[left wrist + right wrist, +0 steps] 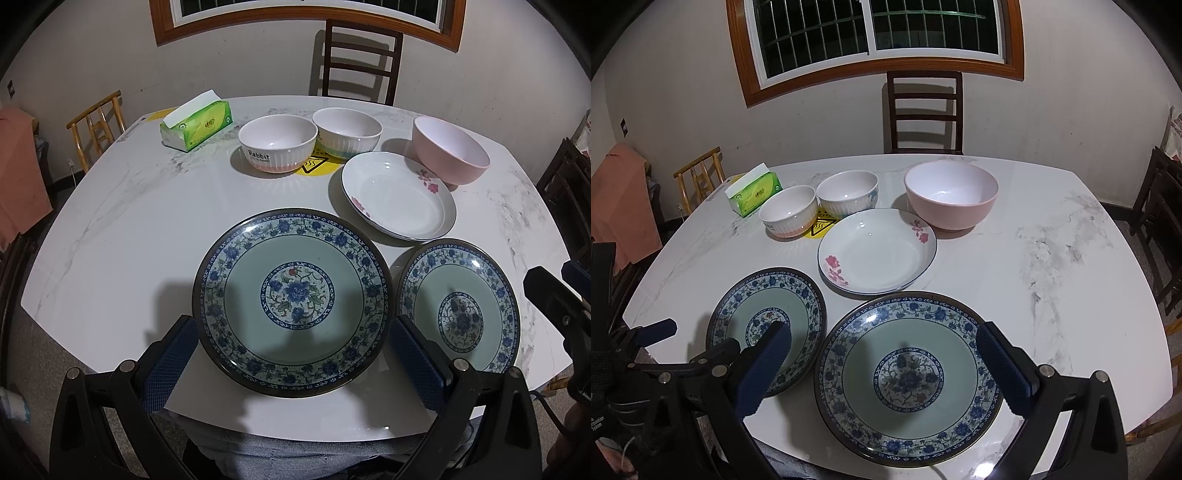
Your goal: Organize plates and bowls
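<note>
In the left wrist view, your left hand-held gripper (293,354) hangs spread wide and empty, its blue pads either side of a blue-and-green floral plate (293,306) that lies flat at the near edge of the marble desk (122,221). That plate sits straight ahead and just below the fingers, so this hand is the nearer one to it. A second floral plate (460,306) lies just beside it to the right. Beyond them rest a white plate with pink roses (397,195), a plain pink bowl (448,155), and two ribbed bowls touching each other; the nearer ribbed bowl (277,142) reads "Rabbit", with smaller print below it too small to read. A green tissue pack (197,125) carries a logo you cannot make out, and a yellow hot-surface warning sticker (316,164) shows between the bowls.

In the right wrist view, your right hand-held gripper (884,369) is likewise wide apart and holding nothing, framing the right-hand floral plate (908,380), which lies directly ahead and below. The other floral plate (766,321) lies left of it, partly behind the left finger. Being round, the plates have no long axis; my guess is that a grip must come at the rim.
</note>
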### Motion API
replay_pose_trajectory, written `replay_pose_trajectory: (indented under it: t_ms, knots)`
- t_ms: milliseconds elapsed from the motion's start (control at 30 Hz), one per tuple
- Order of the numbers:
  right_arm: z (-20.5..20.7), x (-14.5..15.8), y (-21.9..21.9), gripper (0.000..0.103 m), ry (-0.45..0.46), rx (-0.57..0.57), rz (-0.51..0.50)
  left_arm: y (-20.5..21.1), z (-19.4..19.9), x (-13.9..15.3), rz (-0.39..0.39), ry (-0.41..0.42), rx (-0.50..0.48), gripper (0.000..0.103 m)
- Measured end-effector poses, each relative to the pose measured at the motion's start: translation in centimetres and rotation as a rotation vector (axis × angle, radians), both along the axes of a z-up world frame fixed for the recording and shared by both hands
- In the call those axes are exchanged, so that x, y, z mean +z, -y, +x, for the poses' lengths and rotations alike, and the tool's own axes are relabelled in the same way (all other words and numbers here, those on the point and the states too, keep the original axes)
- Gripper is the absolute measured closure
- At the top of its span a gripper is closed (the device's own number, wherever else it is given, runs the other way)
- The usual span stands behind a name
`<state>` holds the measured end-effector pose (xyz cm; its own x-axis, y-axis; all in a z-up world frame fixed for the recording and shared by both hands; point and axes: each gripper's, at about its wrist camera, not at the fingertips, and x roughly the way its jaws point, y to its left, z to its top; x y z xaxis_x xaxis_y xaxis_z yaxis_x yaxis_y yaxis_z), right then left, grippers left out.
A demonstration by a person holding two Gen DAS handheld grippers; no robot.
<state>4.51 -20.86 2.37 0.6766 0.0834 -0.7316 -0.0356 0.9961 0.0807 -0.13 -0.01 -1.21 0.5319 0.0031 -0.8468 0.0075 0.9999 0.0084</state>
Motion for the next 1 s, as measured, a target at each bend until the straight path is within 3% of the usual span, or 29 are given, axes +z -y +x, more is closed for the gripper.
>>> replay_pose_trajectory:
  t_ms: [433,767,933,1000]
  knots:
    - [0.1,-0.2,-0.7,0.001,-0.01,0.033,0.007,0.0,-0.1,-0.2,-0.014,-0.002,0.0,0.001]
    - [1.3,-0.6,-1.2,0.011,-0.04,0.12,0.043,-1.4,0.7,-0.2,-0.048,-0.016,0.006,0.002]
    - [2.7,-0.9,-1.6,0.018,-0.075,0.187,0.083,-3.9,1.5,-0.2,-0.108,-0.037,0.039,0.018]
    - [3.4,-1.2,-1.8,0.027,-0.095,0.215,0.103,-5.1,1.8,-0.3,-0.135,-0.049,0.054,0.025]
